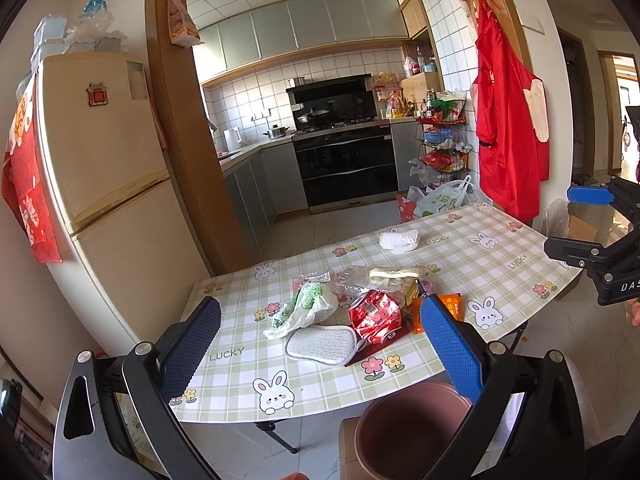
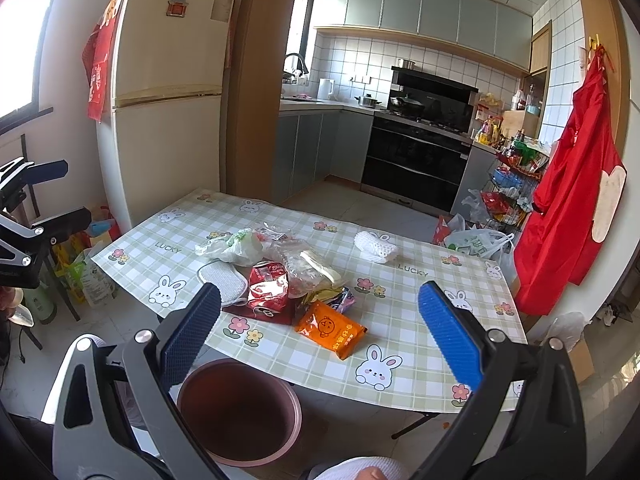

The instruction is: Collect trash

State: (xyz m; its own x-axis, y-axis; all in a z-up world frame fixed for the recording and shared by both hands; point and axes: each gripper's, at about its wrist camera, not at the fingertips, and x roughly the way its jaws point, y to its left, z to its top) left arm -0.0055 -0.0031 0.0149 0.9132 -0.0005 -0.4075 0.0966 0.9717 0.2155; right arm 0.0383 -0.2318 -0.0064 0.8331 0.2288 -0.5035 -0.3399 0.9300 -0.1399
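A pile of trash lies mid-table: a red crumpled packet [image 1: 374, 314] [image 2: 267, 286], an orange packet [image 2: 331, 328] [image 1: 450, 304], a green-and-white plastic bag [image 1: 304, 308] [image 2: 234, 246], clear wrappers [image 2: 300, 260] [image 1: 360, 280] and a white foam net [image 1: 400, 239] [image 2: 376, 247]. A brown bin [image 1: 404, 428] [image 2: 240, 408] stands below the table's near edge. My left gripper [image 1: 320, 344] is open and empty, above the near edge. My right gripper [image 2: 320, 332] is open and empty, above the bin and near edge.
A grey scrub pad [image 1: 322, 345] [image 2: 224, 278] lies beside the pile on the checked tablecloth [image 1: 460, 256] [image 2: 420, 280]. A fridge [image 1: 108, 184] stands left, a red apron [image 2: 568, 200] hangs right, bags [image 2: 476, 242] sit on the floor behind the table.
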